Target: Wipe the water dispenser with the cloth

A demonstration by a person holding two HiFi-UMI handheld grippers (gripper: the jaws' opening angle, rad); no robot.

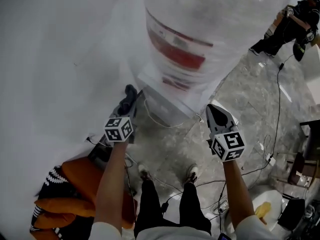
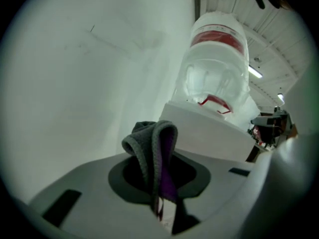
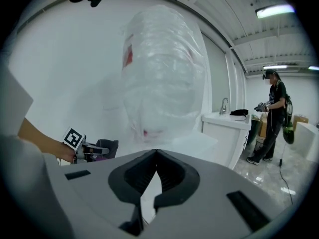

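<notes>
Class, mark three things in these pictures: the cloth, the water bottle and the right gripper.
cloth [image 2: 149, 146]: left gripper view, on its grey fold above the jaws.
water bottle [image 2: 217, 73]: left gripper view, on its clear body.
right gripper [image 3: 156, 154]: right gripper view, where its fingertips meet.

Bright, diffuse light; fisheye-dark corners.

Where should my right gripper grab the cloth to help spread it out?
Probably the folded loop of the cloth sticking out past the left gripper, approached from the tip end, across the fold; the rest is pinched inside.
</notes>
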